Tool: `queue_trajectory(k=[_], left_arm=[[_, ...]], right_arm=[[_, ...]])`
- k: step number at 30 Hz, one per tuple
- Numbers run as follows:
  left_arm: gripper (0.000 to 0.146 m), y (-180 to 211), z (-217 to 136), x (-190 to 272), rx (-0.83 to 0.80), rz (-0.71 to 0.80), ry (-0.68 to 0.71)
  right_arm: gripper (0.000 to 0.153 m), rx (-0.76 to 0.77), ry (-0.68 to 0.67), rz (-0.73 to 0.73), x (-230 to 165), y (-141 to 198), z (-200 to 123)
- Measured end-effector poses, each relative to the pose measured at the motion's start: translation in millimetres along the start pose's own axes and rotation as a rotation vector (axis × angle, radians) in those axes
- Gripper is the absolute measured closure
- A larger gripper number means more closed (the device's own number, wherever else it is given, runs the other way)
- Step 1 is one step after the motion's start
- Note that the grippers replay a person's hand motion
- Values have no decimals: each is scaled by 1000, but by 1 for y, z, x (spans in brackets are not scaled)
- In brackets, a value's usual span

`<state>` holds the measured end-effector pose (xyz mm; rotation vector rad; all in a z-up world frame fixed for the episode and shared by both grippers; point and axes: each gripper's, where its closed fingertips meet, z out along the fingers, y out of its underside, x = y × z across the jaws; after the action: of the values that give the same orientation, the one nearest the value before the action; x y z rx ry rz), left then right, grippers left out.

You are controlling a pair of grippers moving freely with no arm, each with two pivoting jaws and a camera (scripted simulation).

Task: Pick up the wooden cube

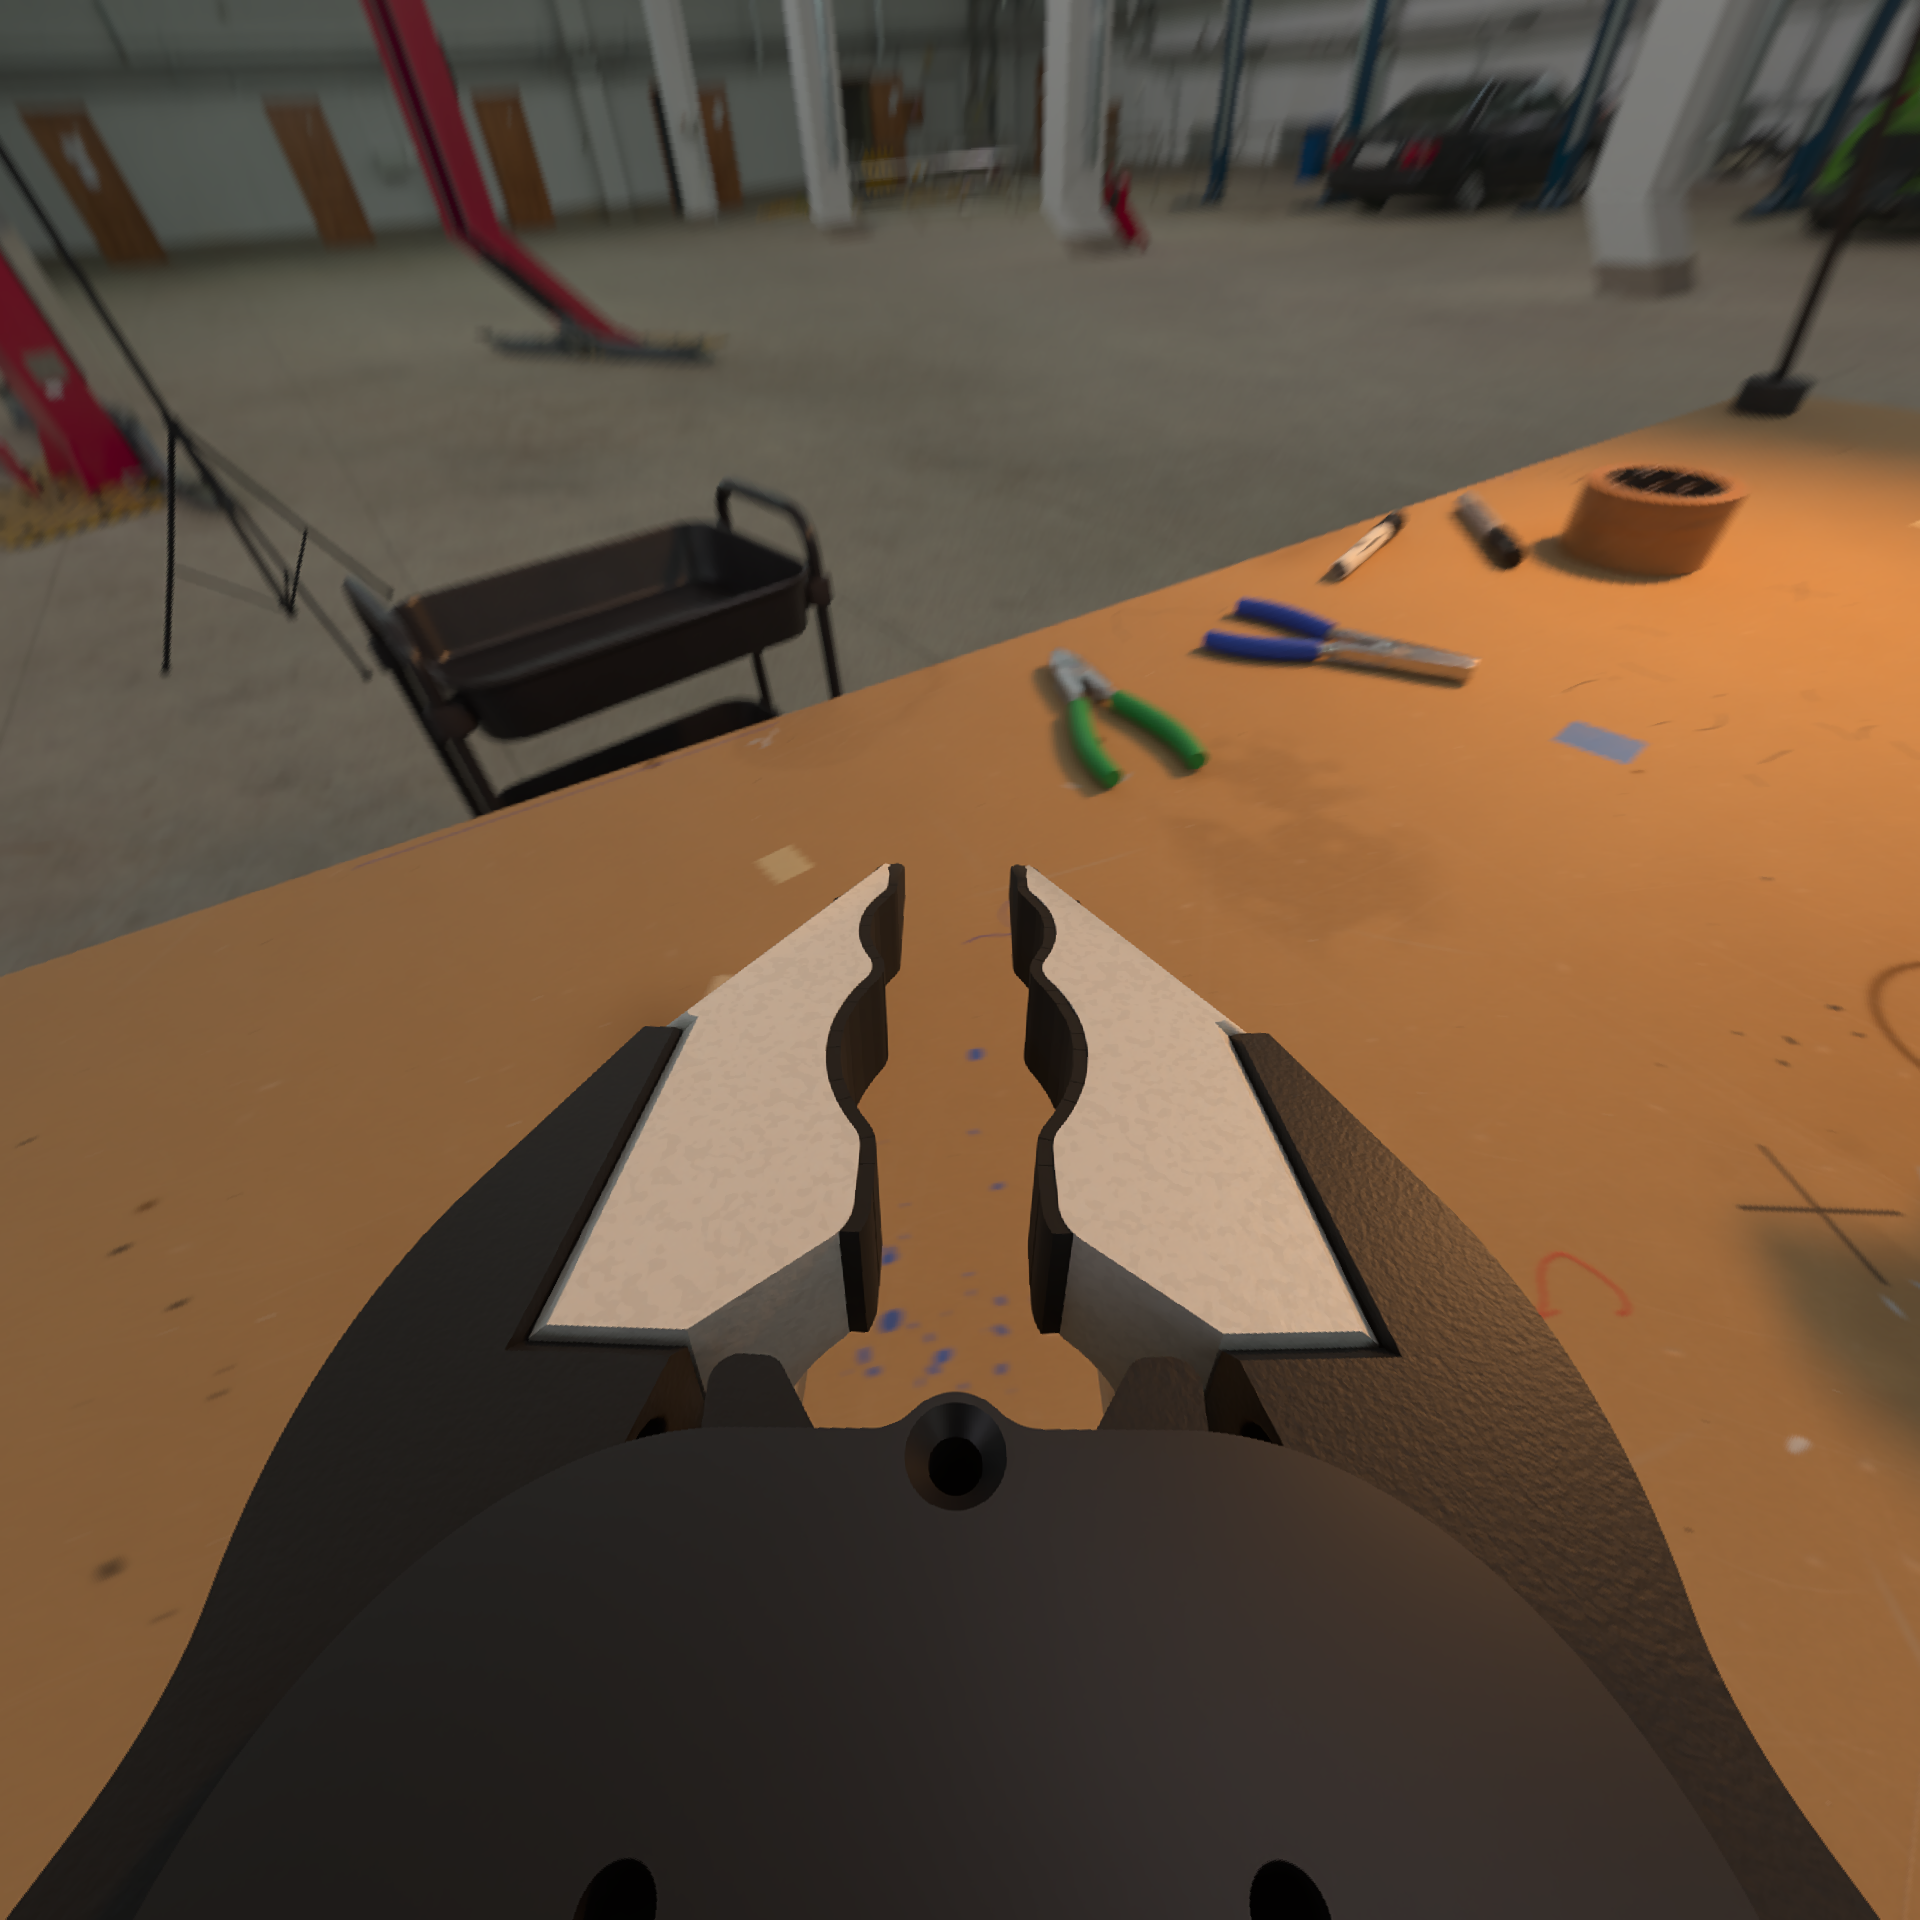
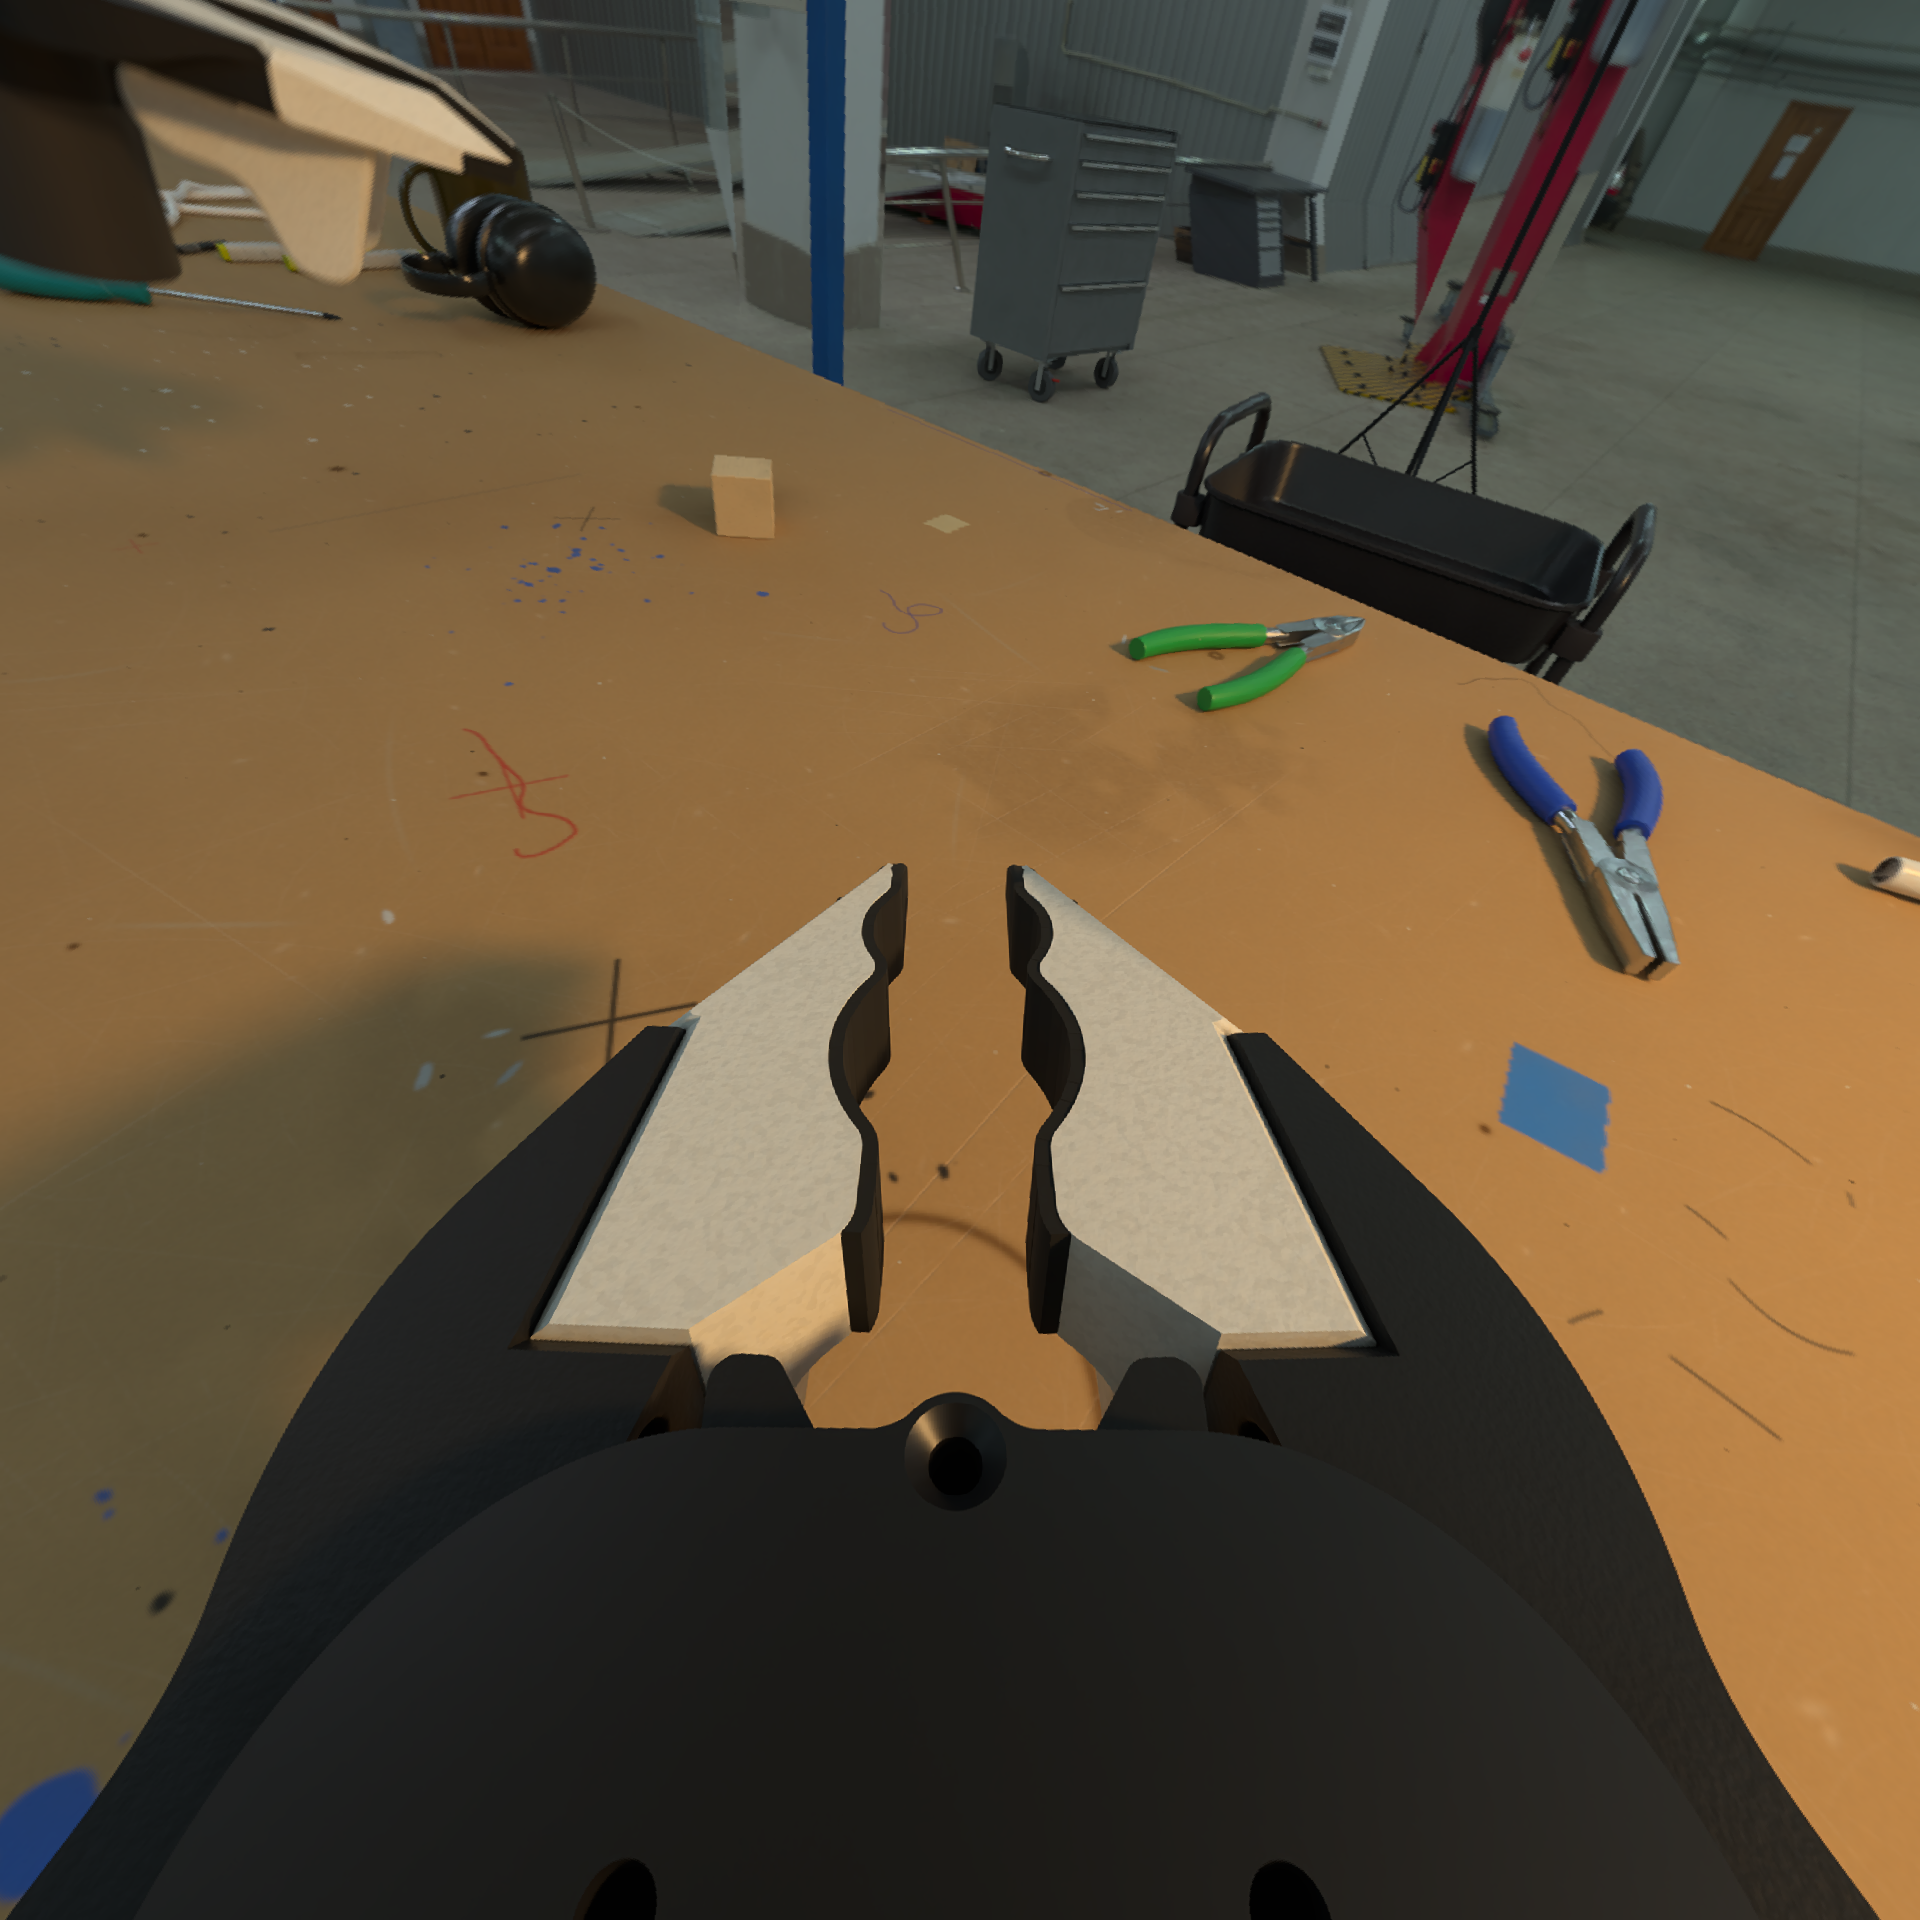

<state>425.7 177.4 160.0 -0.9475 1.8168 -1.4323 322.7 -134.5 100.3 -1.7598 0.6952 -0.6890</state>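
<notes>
A small pale wooden cube (image 2: 744,497) stands on the orange-brown table (image 2: 312,644), far ahead and left of my right gripper (image 2: 956,883), which is open and empty above the table. The cube does not show in the left wrist view. My left gripper (image 1: 957,883) is open and empty above the table (image 1: 312,1143). It also shows in the right wrist view (image 2: 312,114) at the top left, above and well to the left of the cube.
Green-handled pliers (image 2: 1242,649) (image 1: 1117,717) and blue-handled pliers (image 2: 1590,847) (image 1: 1340,644) lie on the table. Black ear muffs (image 2: 509,260) and a screwdriver (image 2: 166,296) lie at the far left. Two markers (image 1: 1366,545) and a tape roll (image 1: 1652,514) lie far right. A black cart (image 2: 1413,540) (image 1: 613,623) stands past the table edge.
</notes>
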Motion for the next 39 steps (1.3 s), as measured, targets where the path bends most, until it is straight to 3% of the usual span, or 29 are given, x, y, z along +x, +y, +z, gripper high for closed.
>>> queue_trajectory(k=[4,8,13,19,24,28,31,34,39], left_arm=[[114,5,24,-50,-259,42,-50],[107,54,70,-66,-548,122,-1],[104,113,100,-76,-769,75,77],[110,128,107,-78,-806,51,115],[110,127,103,-89,-802,135,68],[110,92,98,-87,-669,197,24],[110,39,87,-52,-489,258,71],[110,3,71,19,-365,306,250],[110,20,47,152,-348,412,584]], right_arm=[[134,6,-20,-12,-6,0,2],[134,2,-30,-22,-10,1,3],[134,7,-33,-6,-12,2,4],[135,-7,-43,3,-12,7,5],[135,-15,-40,6,-10,10,6],[136,-12,-34,11,-8,10,6],[136,-18,-34,16,-8,12,7],[136,-32,-41,15,-9,16,9],[136,-72,-41,-34,-13,21,11]])
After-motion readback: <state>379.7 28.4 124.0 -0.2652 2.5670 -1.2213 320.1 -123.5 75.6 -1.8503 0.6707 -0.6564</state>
